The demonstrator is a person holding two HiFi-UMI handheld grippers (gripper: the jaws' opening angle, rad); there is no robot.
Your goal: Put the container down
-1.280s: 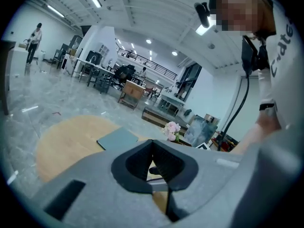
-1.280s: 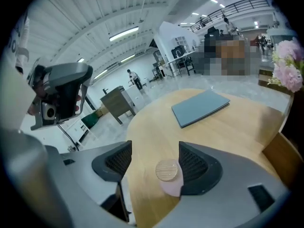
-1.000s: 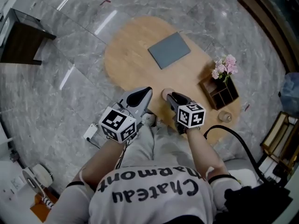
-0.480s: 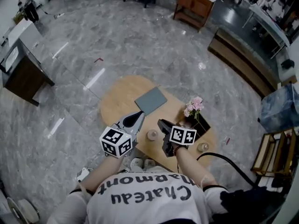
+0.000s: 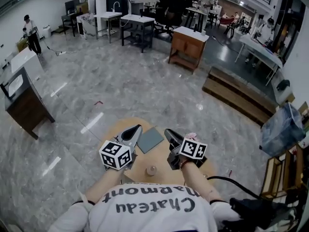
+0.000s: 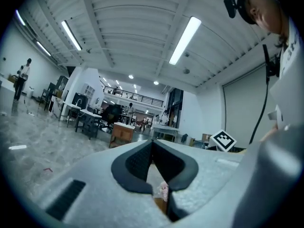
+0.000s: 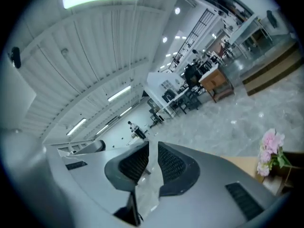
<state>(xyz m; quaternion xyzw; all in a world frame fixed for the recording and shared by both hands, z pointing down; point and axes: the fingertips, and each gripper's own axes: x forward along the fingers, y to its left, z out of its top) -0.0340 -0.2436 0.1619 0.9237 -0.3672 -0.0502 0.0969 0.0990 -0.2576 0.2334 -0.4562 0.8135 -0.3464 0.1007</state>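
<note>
The small round container stands on the wooden table, low between my two arms and free of both grippers. My left gripper is held up above the table's left part; in the left gripper view its jaws meet at the tip with nothing in them. My right gripper is raised over the table's right part. In the right gripper view its jaws are closing, with a narrow gap and nothing between them.
A flat grey pad lies on the table's far side. Pink flowers stand at the table's right, mostly behind my right gripper. Around the table lie marble floor, a dark cabinet at the left, and desks and benches farther off.
The head view has swung up from the table to the hall. Both grippers have risen away from the container, which now stands alone on the table, closer to the person.
</note>
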